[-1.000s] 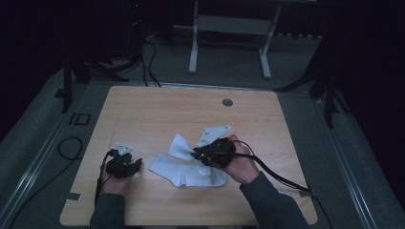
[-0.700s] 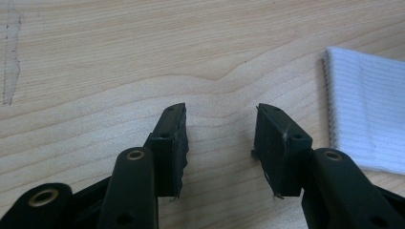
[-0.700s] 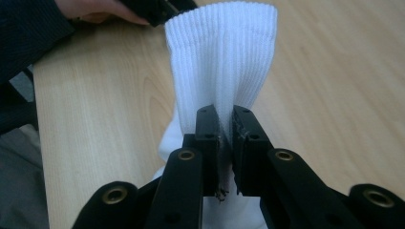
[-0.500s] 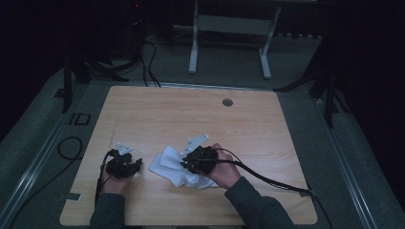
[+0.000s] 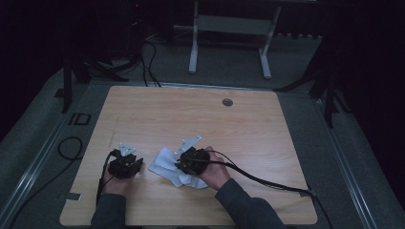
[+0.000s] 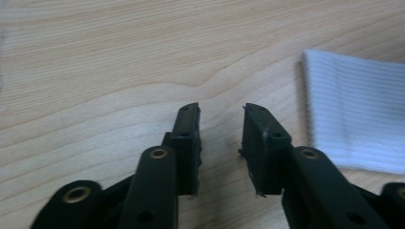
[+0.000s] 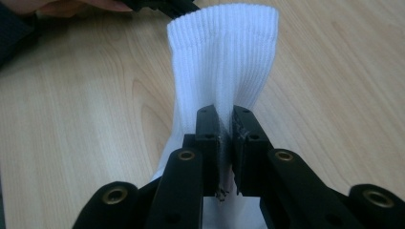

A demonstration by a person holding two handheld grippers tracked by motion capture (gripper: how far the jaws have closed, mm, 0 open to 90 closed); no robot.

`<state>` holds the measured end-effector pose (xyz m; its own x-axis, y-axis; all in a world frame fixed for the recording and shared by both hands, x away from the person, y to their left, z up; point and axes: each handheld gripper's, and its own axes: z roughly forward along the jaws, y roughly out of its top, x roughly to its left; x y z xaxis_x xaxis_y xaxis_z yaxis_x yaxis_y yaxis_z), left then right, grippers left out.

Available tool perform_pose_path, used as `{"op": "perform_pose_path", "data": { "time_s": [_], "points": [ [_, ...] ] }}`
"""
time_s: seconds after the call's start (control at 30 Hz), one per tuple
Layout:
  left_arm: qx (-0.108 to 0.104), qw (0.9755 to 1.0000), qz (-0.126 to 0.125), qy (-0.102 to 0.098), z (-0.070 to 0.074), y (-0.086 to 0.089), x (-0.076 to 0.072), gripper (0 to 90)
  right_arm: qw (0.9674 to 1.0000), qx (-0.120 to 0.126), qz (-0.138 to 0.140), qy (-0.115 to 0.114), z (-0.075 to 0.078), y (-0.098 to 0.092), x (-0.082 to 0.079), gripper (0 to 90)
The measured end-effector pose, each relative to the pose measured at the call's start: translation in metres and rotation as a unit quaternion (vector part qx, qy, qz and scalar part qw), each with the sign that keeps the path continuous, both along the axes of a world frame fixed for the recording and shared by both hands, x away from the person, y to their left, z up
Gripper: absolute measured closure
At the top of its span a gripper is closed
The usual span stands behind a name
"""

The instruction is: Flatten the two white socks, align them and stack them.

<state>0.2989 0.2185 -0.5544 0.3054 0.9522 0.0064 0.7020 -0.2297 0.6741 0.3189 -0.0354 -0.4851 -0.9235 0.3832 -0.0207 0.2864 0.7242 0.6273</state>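
Sock (image 5: 168,165), white and ribbed, lies on the wooden table (image 5: 200,114) near the person's edge, between the two hands; its ribbed cuff (image 7: 224,43) extends away from the right gripper's jaws in the right gripper view. Right gripper (image 7: 225,125) pinches a fold of the sock fabric; its jaws stand almost together with the cloth pressed between the pads; in the high view this gripper (image 5: 181,164) sits on top of the sock, held by the right hand (image 5: 215,174). Left gripper (image 6: 220,125) rests low over bare table just beside the sock; its jaws have just been closing and now stand partly apart, with nothing between them; the wood grain shows through the gap. In the left gripper view the sock's edge (image 6: 353,119) lies to the right of the jaws, apart from them; in the high view the left gripper (image 5: 125,164) sits to the left of the sock, not touching it. Black cable (image 5: 267,183) trails from the right gripper across the table toward its right edge.
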Motion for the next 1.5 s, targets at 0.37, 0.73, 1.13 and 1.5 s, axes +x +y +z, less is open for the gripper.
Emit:
{"op": "perform_pose_path", "data": {
  "time_s": [0.37, 0.73, 1.13, 1.5],
  "points": [
    [-0.001, 0.9997, -0.023, 0.004, -0.001, -0.007, 0.000, 75.6, 0.9996, 0.009, -0.020, 0.017, -0.023, 0.013, 0.008, 82.2],
    [-0.005, 0.9994, -0.033, 0.003, -0.002, -0.010, 0.000, 76.7, 0.9993, 0.016, -0.014, 0.031, -0.037, 0.019, 0.010, 82.1],
    [-0.004, 0.9993, -0.038, 0.002, -0.002, -0.011, 0.000, 76.9, 0.9986, 0.028, -0.013, 0.044, -0.047, 0.023, 0.015, 59.8],
    [-0.029, 0.9985, -0.037, -0.029, 0.009, -0.010, -0.006, 79.5, 0.9989, -0.001, -0.035, -0.030, -0.010, 0.004, 0.013, 51.7]
  ]
}}
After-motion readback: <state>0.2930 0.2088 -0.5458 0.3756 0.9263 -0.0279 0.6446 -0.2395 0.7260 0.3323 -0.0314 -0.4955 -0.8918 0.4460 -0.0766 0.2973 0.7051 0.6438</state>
